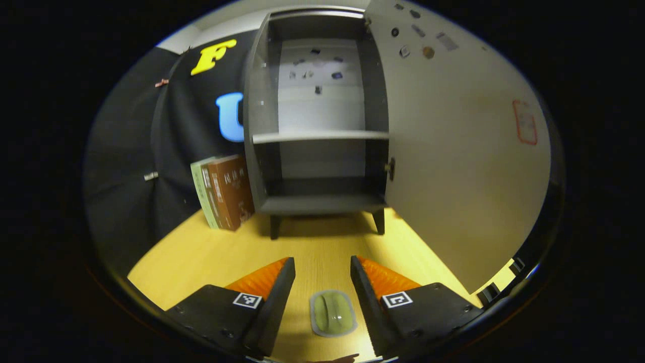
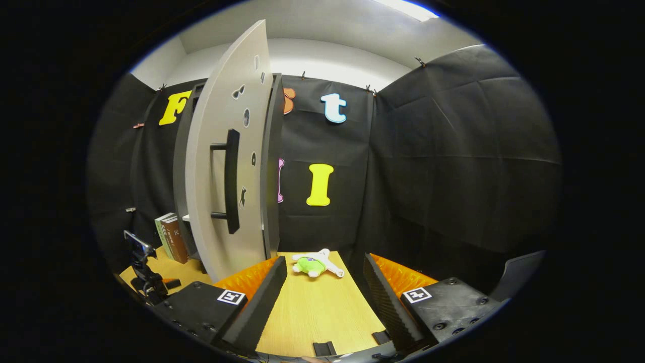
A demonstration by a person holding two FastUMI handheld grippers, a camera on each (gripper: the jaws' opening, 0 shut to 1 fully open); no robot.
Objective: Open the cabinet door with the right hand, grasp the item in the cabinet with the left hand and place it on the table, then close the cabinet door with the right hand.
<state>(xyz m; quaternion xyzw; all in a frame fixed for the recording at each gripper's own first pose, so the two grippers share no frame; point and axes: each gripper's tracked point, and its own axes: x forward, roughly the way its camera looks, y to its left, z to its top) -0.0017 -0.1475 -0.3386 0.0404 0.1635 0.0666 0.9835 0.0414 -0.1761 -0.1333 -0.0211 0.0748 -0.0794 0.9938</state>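
Note:
The grey cabinet (image 1: 317, 136) stands on the wooden table with its door (image 1: 453, 151) swung wide to the right, and both shelves are bare. A pale green oval item (image 1: 332, 313) lies on the table between the fingers of my left gripper (image 1: 322, 259), which is open and not touching it. In the right gripper view the open door (image 2: 211, 201) shows its outer face with a long black handle (image 2: 232, 181). My right gripper (image 2: 325, 257) is open with nothing in it, low over the table, to the right of the door's edge.
Several books (image 1: 224, 191) lean against the cabinet's left side. A green and white plush toy (image 2: 315, 263) lies on the table (image 2: 312, 312) near the back wall. A black device on a stand (image 2: 143, 272) sits at the far left.

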